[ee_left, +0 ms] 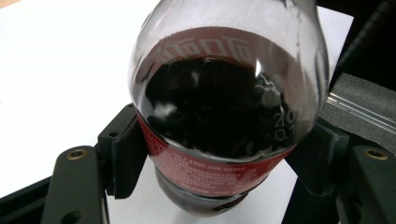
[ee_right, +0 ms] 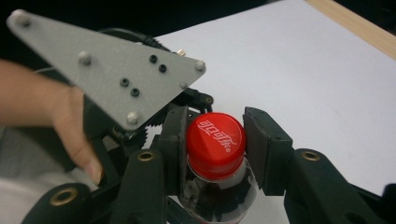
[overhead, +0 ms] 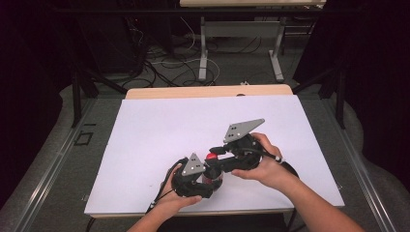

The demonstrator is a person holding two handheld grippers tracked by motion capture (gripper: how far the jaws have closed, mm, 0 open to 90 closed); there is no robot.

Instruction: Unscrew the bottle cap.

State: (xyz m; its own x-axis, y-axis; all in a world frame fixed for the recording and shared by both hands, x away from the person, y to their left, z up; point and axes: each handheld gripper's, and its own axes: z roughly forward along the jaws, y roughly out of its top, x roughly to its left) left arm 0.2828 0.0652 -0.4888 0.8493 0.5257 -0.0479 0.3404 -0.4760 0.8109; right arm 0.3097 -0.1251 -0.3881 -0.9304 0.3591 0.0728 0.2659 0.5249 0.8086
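A small cola bottle (ee_left: pixel 224 107) with dark liquid, a red label and a red cap (ee_right: pixel 215 144) stands on the white sheet (overhead: pixel 159 125) near the table's front edge. My left gripper (ee_left: pixel 224 161) is shut on the bottle's body, its ribbed pads (ee_left: pixel 127 158) pressing the label from both sides. From the right, my right gripper (ee_right: pixel 214 133) has its jaws shut on the cap, one pad on each side. In the high view both grippers meet at the bottle (overhead: pixel 211 166), left gripper (overhead: pixel 209 178) low, right gripper (overhead: pixel 215 157) at the cap (overhead: pixel 211 156).
The white sheet covers most of the tabletop, with a wooden edge (overhead: pixel 208 91) at the far side. The left gripper's grey three-cornered plate (ee_right: pixel 107 70) and the hand holding it (ee_right: pixel 70 126) sit close beside the cap. Table legs and cables (overhead: pixel 203 58) lie on the floor beyond.
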